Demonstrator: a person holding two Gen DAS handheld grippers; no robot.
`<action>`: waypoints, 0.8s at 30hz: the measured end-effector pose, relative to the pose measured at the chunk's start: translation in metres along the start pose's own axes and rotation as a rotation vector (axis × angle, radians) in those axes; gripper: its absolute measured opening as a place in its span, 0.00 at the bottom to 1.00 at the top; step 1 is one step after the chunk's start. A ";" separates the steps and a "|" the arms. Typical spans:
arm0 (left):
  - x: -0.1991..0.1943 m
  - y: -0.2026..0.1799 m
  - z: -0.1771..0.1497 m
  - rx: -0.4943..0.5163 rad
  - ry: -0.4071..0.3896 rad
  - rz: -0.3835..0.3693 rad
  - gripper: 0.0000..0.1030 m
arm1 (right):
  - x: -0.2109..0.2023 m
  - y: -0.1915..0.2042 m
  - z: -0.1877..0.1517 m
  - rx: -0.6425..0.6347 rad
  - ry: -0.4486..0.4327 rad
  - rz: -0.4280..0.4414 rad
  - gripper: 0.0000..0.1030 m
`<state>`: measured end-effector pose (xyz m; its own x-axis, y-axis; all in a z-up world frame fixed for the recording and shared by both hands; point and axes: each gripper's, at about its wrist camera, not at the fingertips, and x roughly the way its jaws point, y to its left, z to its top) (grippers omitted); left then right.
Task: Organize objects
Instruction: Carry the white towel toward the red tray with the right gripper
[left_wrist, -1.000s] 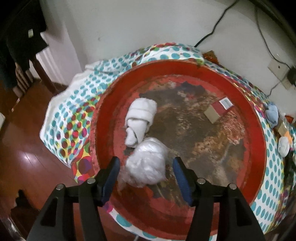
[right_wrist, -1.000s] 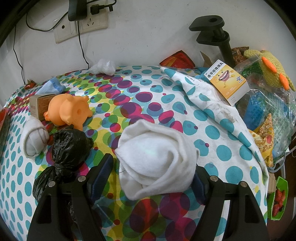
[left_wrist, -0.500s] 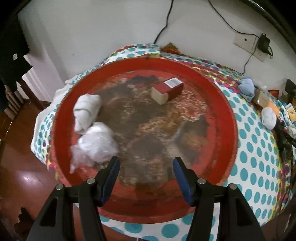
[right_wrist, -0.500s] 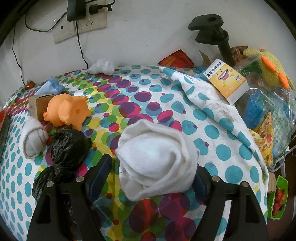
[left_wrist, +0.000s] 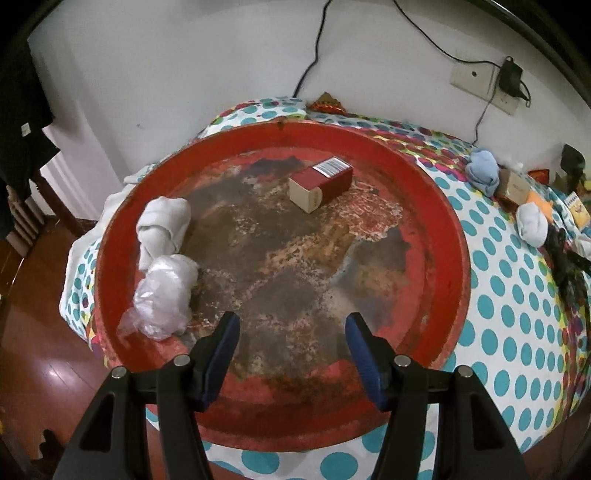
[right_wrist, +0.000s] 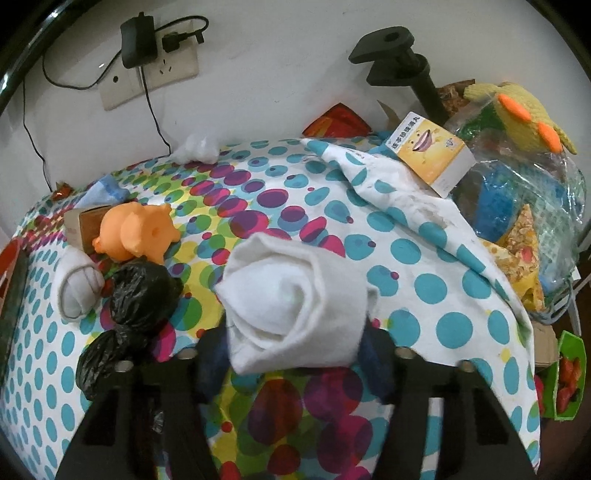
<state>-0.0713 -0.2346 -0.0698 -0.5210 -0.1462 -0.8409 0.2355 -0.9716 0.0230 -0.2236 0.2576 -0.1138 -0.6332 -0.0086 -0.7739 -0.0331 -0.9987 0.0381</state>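
Observation:
A round red tray lies on the dotted tablecloth. In it are a rolled white sock, a crumpled clear plastic bag and a red and white box. My left gripper is open and empty over the tray's near rim. My right gripper is shut on a rolled white sock, held just above the cloth. Left of it are a black plastic bag, another white sock and an orange pig toy.
A blue sock, a white sock and a brown box lie right of the tray. A yellow box, a plush duck, a black clamp stand and bagged items crowd the far right. Wall sockets with cables are behind.
My left gripper let go of the clear plastic bag in the tray and swung right. My right gripper closed on the white sock and lifted it slightly.

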 end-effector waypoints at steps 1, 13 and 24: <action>-0.001 0.000 0.000 -0.002 -0.003 -0.002 0.59 | -0.001 -0.002 -0.001 -0.006 -0.001 -0.004 0.48; 0.001 0.003 -0.004 -0.002 -0.004 0.009 0.59 | -0.025 -0.023 -0.007 -0.016 -0.004 -0.045 0.43; 0.001 0.012 -0.004 -0.052 0.004 0.001 0.59 | -0.093 0.019 -0.002 -0.108 -0.102 0.069 0.43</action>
<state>-0.0654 -0.2460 -0.0728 -0.5177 -0.1461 -0.8430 0.2785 -0.9604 -0.0045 -0.1636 0.2396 -0.0429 -0.7062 -0.0773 -0.7038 0.0927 -0.9956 0.0163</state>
